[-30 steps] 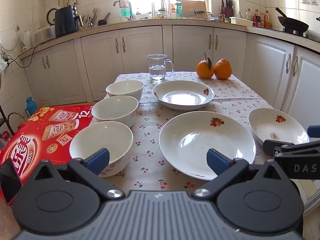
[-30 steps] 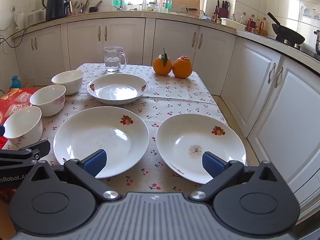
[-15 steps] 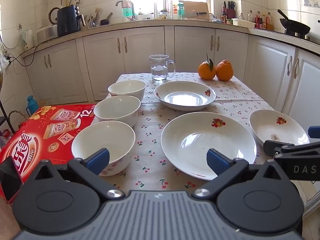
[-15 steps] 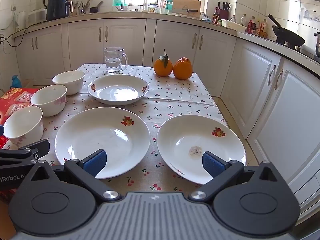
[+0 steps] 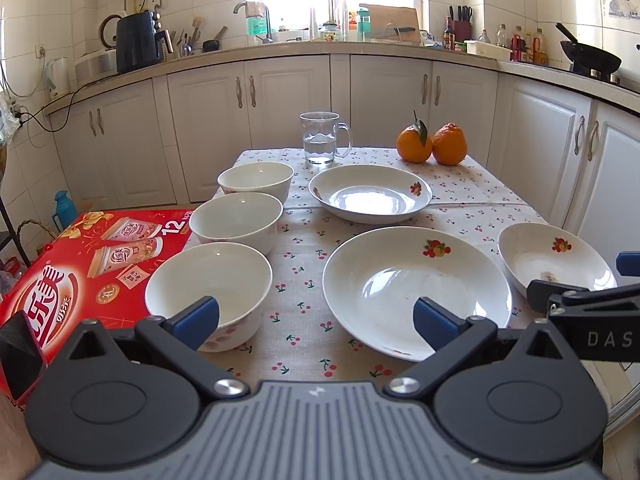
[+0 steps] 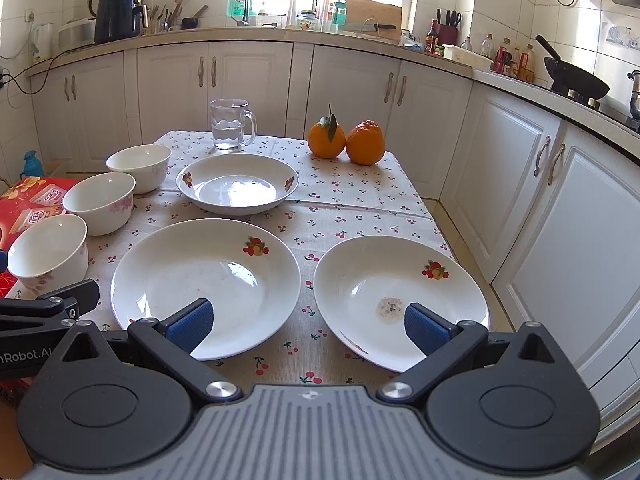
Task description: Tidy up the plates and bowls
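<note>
Both grippers have crept a tiny bit closer to the table and a little higher since a second ago, but no dish has moved. The left gripper [image 5: 316, 316] has its blue fingers spread wide with nothing between them. The right gripper [image 6: 308, 322] is the same, wide apart and empty.

On the cherry-print tablecloth [image 5: 304, 280] three round white china bowls stand in a row down the left side: the near bowl [image 5: 208, 280], the middle bowl [image 5: 236, 220] and the far bowl [image 5: 256, 178]. Three white shallow plates with little fruit pictures lie apart from each other: the big near plate [image 6: 206, 280], the right plate [image 6: 400, 296] and the far plate [image 6: 238, 182]. Nothing is stacked yet, so the job looks like it is just starting.

Things could go wrong from here. The right plate sits near the table edge, so a push from the side could slide it off and break it. The plates are smooth and thin at the rim, so a weak pinch could let one slip and fall onto another dish. The clear glass mug with water [image 6: 230, 124] and the two oranges [image 6: 346, 140] sit just behind the far plate, so a long reach could knock them over.
</note>
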